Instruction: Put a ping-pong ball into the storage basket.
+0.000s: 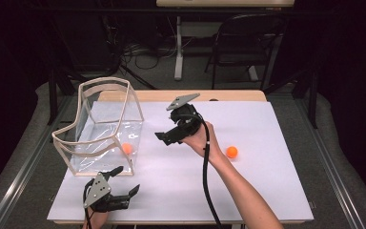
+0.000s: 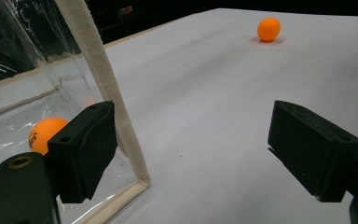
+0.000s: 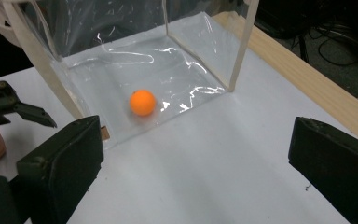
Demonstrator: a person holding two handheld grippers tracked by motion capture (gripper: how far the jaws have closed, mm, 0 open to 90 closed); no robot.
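Note:
A clear plastic bag with beige trim [image 1: 100, 124] stands open on the left of the white sheet [image 1: 257, 191]. One orange ball [image 1: 127, 148] [image 3: 142, 102] [image 2: 44, 133] lies on the bag's floor. A second orange ball [image 1: 231, 151] [image 2: 268, 29] rests on the sheet to the right. My right gripper [image 1: 164, 138] [image 3: 191, 158] hovers beside the bag's right wall, pointing at it, open with nothing between its jaws. My left gripper [image 1: 127, 180] [image 2: 191, 154] sits low at the bag's near corner, open and empty, one jaw against the bag's trimmed edge.
A strip of the wooden table [image 1: 228, 95] shows beyond the sheet. A folding chair [image 1: 248, 43] and cables stand on the floor behind. My right gripper's black cable [image 1: 207, 181] trails along the forearm toward the near edge.

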